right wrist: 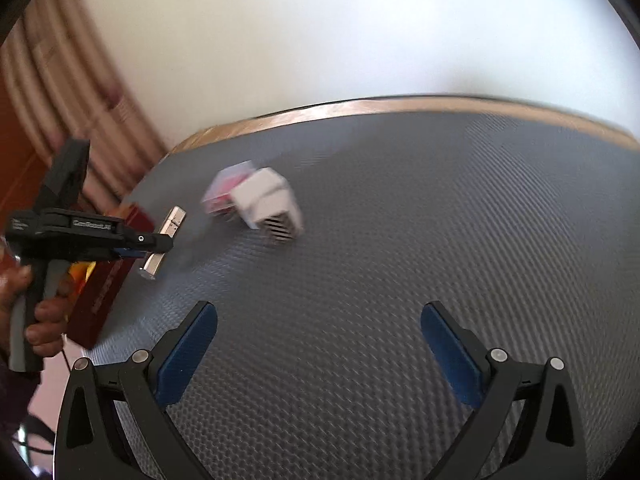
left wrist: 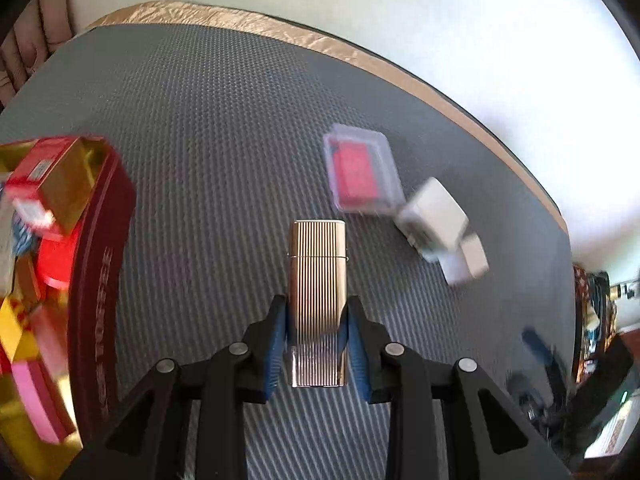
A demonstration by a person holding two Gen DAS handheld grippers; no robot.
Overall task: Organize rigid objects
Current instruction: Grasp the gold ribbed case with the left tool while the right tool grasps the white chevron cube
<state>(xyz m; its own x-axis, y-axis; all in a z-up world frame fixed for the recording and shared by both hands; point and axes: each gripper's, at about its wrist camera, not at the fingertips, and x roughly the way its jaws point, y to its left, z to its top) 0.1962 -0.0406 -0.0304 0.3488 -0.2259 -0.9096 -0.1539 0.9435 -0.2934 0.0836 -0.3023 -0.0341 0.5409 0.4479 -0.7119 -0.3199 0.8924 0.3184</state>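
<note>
Blue-padded left gripper (left wrist: 317, 330) is clamped on a ribbed gold lighter (left wrist: 318, 280), pads pressing both long sides, lid end pointing to 12 o'clock, held above the grey textured mat (left wrist: 208, 128). At 9 o'clock in the left wrist view sits a dark red box (left wrist: 102, 264) with gold lining, packed with blurred items: a red-and-gold carton (left wrist: 48, 176), a red round piece (left wrist: 56, 258), a pink block (left wrist: 34, 398), yellow bits; exact contents unclear from blur. At 1 o'clock from the lighter, a clear plastic case (left wrist: 362, 168) with a red insert lies on the mat, and just beside it at 2 o'clock is a white charger plug (left wrist: 434, 218) touching a second white block (left wrist: 468, 260). Right wrist view shows what the left cannot: the left gripper seen side-on at 9 o'clock, a hand (right wrist: 38, 312) on its handle, the lighter tilted and off the mat near the red box edge. Right gripper (right wrist: 319, 320) is spread wide with nothing between the blue pads, hovering over bare mat. The vented face of the white charger shows only in that view, at 11 o'clock. Wooden table edge (right wrist: 400, 106) runs along the mat's far side at 12 o'clock, white wall (right wrist: 360, 32) behind; wide open mat from 12 through 3 o'clock of the right gripper.
</note>
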